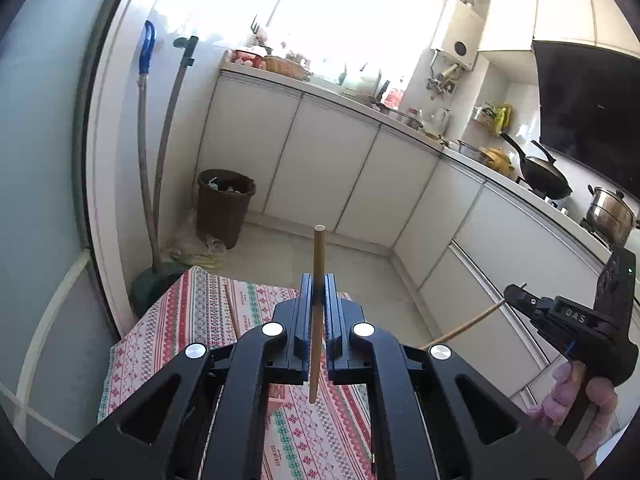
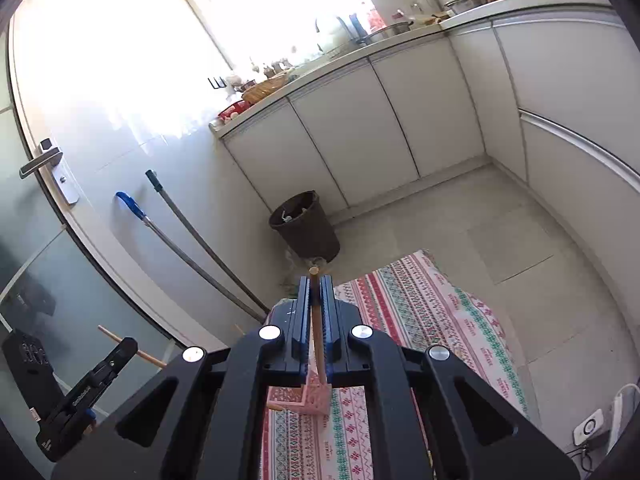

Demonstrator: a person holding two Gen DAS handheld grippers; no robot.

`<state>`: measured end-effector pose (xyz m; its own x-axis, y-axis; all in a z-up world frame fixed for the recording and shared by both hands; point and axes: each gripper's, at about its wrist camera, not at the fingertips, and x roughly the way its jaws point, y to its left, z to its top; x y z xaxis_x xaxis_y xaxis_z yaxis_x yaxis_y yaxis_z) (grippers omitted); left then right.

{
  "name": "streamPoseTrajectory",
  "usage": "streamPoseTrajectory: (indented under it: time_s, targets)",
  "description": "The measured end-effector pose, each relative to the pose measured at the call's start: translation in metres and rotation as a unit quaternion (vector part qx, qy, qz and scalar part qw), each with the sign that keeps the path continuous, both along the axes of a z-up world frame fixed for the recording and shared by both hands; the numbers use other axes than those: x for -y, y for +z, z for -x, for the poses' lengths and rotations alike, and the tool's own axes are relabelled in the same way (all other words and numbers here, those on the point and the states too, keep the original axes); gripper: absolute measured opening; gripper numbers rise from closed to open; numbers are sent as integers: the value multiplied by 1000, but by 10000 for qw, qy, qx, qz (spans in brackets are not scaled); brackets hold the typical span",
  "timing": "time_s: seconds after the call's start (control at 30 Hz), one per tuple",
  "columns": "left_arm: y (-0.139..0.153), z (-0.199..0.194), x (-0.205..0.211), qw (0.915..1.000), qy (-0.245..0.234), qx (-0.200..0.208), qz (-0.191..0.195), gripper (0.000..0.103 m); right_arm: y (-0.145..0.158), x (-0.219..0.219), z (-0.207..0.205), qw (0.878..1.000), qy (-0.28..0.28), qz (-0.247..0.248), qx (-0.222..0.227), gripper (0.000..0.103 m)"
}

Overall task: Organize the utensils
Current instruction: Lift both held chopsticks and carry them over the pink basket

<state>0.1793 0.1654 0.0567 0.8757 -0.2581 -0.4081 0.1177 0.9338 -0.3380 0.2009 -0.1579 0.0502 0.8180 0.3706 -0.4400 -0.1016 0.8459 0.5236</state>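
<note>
Clearly each gripper is pinching one wooden chopstick: the left gripper (image 1: 319, 300) clamps the left chopstick (image 1: 318, 312) mid-shaft, standing near upright, and the right gripper (image 2: 317, 300) clamps the right chopstick (image 2: 318, 344), both held above the patterned tabletop (image 1: 192, 320). Another stick (image 1: 233, 312) lies on the cloth at ten o'clock. The risk I see: smooth, thin sticks could pivot or slip between the pads if swung, dropping to the floor (image 2: 500, 220).

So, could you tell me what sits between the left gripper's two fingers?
A wooden chopstick, clamped upright between the left gripper's shut fingers; the left wrist view shows it.
</note>
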Motion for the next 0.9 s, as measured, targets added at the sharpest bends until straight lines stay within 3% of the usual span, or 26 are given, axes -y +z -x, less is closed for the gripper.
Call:
streamPoseTrajectory:
  time_s: [0.27,0.53,0.9]
  targets:
    - [-19,-25,-18,9988,479,-124,38,5,-1,-29,-1,9995,296,60,12,5]
    - [-57,-52,-23,9968,531,-582,140,6,-12,-42,-11,9995,305,105,-59,5]
    - [-48,-31,-46,9958,714,-497,282,14,-36,-67,-36,9996,155,174,-185,5]
